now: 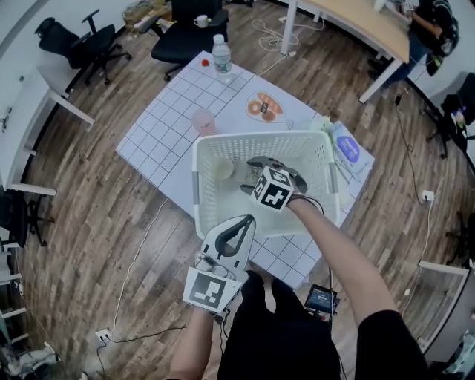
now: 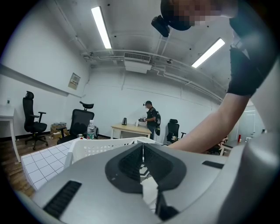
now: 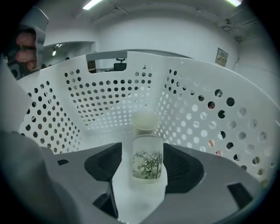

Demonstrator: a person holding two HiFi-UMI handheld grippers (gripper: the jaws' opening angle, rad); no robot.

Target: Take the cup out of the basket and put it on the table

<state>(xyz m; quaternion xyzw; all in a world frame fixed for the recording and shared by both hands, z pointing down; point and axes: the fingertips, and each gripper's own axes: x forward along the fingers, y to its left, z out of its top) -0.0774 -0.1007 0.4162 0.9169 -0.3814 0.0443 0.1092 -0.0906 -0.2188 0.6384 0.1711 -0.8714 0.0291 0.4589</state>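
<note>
A white perforated basket (image 1: 199,194) stands on the table with the white grid cloth (image 1: 159,126). In the right gripper view, a frosted glass cup with a bamboo print (image 3: 148,162) stands upright on the basket floor, and a pale cup (image 3: 145,120) stands just behind it. My right gripper (image 3: 142,148) is down inside the basket, open, its jaws on either side of the bamboo cup, with a gap on the left side. The pale cup (image 1: 224,170) also shows in the head view. My left gripper (image 1: 241,223) is shut and holds nothing, level just outside the basket's near wall (image 2: 105,148).
On the cloth beyond the basket are a pink cup (image 1: 203,121), a water bottle (image 1: 221,56) and a printed packet (image 1: 263,107). A blue item (image 1: 347,151) lies right of the basket. Office chairs (image 1: 182,33) and a wooden table (image 1: 364,22) stand farther off.
</note>
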